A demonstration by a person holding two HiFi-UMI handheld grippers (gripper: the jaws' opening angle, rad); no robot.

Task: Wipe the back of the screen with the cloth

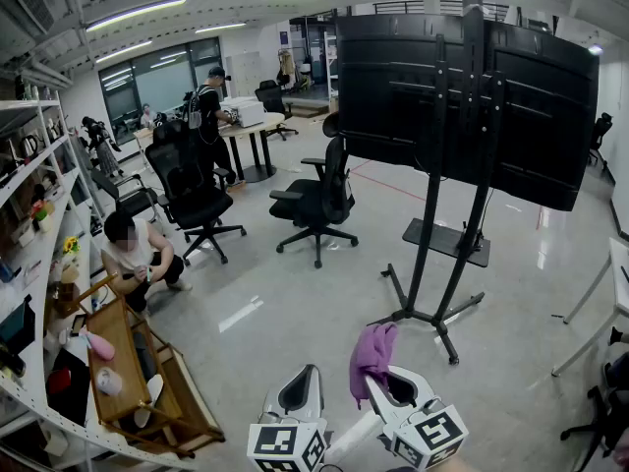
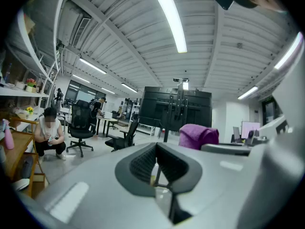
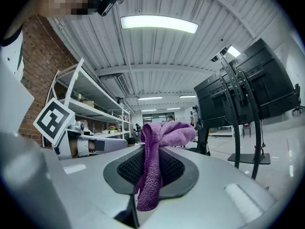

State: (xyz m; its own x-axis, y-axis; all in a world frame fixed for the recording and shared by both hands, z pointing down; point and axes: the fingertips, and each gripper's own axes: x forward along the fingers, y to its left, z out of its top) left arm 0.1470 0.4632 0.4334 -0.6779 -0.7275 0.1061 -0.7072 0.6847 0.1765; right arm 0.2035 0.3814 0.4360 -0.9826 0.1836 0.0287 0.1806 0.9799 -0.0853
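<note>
The black screen (image 1: pixel 462 96) shows its ribbed back on a two-post wheeled stand (image 1: pixel 432 264), well ahead of both grippers. Two black swivel chairs (image 1: pixel 316 197) stand on the glossy floor left of the stand, and a third is farther back by a round table (image 1: pixel 251 128). One person crouches (image 1: pixel 138 254) beside a wooden rack (image 1: pixel 147 382). The right gripper (image 1: pixel 378 383) has its jaws clamped on one fuzzy purple cloth (image 1: pixel 373 347), bunched above them. The left gripper (image 1: pixel 300 389) has its jaws together, with nothing held.
</note>
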